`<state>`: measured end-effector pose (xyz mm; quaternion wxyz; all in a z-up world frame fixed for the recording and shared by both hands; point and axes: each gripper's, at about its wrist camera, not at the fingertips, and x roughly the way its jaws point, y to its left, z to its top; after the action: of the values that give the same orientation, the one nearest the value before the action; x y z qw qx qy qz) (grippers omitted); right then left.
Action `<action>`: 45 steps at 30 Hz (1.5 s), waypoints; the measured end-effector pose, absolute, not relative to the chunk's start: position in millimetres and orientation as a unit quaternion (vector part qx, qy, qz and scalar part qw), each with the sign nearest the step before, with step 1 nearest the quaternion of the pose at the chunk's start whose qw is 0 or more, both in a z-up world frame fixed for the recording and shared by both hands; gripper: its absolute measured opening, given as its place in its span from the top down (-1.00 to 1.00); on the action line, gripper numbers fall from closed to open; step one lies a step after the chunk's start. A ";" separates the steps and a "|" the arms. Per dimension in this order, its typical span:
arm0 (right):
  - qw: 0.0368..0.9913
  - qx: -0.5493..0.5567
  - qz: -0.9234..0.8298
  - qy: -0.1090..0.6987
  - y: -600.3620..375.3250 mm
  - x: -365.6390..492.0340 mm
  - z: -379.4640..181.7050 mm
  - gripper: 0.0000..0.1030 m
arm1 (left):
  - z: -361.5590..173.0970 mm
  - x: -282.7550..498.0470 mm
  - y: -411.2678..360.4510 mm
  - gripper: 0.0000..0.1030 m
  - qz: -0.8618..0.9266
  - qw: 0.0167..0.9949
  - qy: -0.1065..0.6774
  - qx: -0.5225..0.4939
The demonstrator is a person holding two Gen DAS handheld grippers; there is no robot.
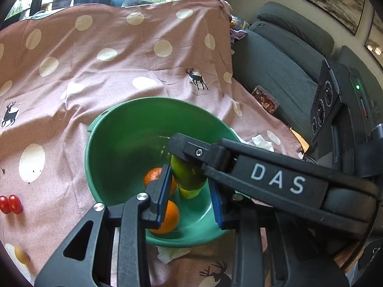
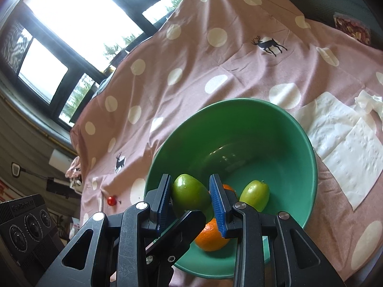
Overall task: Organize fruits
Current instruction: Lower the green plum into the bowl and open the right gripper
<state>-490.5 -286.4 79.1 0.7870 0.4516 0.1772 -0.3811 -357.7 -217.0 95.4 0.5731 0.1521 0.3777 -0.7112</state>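
While my right fingers point(image 2: 191, 202) grip a green fruit point(image 2: 190, 195) over the green bowl point(image 2: 299, 148) of oranges point(image 2: 210, 235), my left fingers point(image 1: 189, 198) stand narrow and empty; only the left view shows two cherry tomatoes point(image 1: 10, 204).

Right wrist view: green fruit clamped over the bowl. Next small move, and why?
Probably lower the right gripper slightly and open it: it clamps the green fruit just above the green bowl, where an orange and another green fruit already lie.
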 end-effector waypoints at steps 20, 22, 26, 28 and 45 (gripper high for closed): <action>0.767 0.463 -0.400 0.195 -296.1 -491.6 66.5 0.31 | 80.9 -358.3 -230.8 0.41 -0.713 0.555 0.396 0.162; 0.766 0.463 -0.400 0.196 -296.3 -491.2 65.8 0.31 | 80.3 -358.2 -231.2 0.41 -0.713 0.555 0.397 0.163; 0.766 0.463 -0.401 0.197 -296.5 -490.9 65.9 0.31 | 80.2 -358.0 -231.8 0.41 -0.712 0.555 0.398 0.163; 0.766 0.464 -0.401 0.197 -296.6 -490.9 65.7 0.31 | 80.0 -358.1 -232.0 0.41 -0.712 0.555 0.398 0.164; 0.762 0.462 -0.405 0.204 -297.8 -488.7 60.1 0.32 | 76.1 -357.9 -234.4 0.41 -0.708 0.554 0.405 0.167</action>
<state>-488.7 -297.8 60.1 0.7616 0.4624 0.2042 -0.4054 -357.9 -234.4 76.1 0.5540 0.1674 0.4054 -0.7076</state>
